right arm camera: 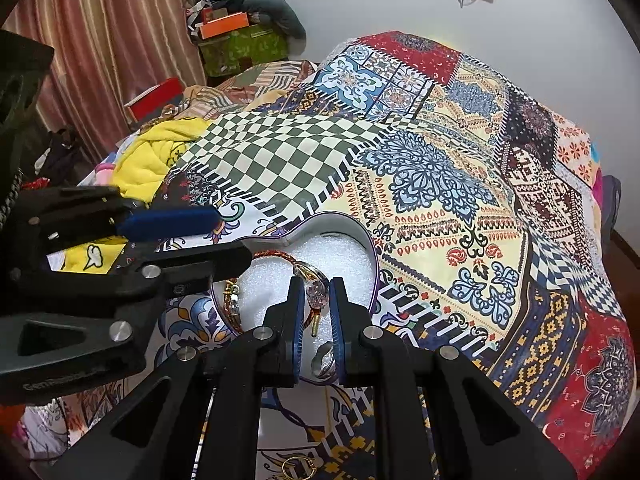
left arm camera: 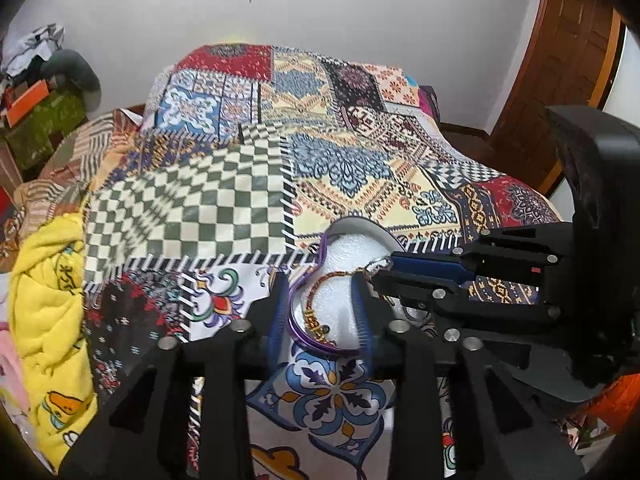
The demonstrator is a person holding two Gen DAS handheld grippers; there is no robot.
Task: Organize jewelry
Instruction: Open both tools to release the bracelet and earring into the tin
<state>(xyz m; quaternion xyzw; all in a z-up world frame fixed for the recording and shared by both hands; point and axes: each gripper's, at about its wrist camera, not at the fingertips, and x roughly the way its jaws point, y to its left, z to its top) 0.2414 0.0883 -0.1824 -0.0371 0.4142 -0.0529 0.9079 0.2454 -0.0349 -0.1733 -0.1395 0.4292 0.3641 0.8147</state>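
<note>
A heart-shaped box [left arm camera: 344,225] [right arm camera: 340,222] with a purple rim and white foam lining lies on the quilt. A red-brown braided bracelet [left arm camera: 320,284] [right arm camera: 276,256] with gold fittings and a silver bead charm [right arm camera: 317,295] lies across the foam. My right gripper [right arm camera: 316,308] [left arm camera: 380,274] is shut on the charm end of the bracelet, over the foam. My left gripper [left arm camera: 320,308] [right arm camera: 236,236] is open and straddles the box's left rim, one finger outside and one over the foam. A silver ring [right arm camera: 324,360] rests in the box near the right fingers.
The patchwork quilt [left arm camera: 360,152] covers the whole bed. A small gold piece [right arm camera: 298,466] lies on it in front of the box. A yellow blanket [left arm camera: 44,300] is heaped at the left edge. Boxes and clothes [right arm camera: 240,36] stand by the curtain, and a wooden door [left arm camera: 560,60] is at the right.
</note>
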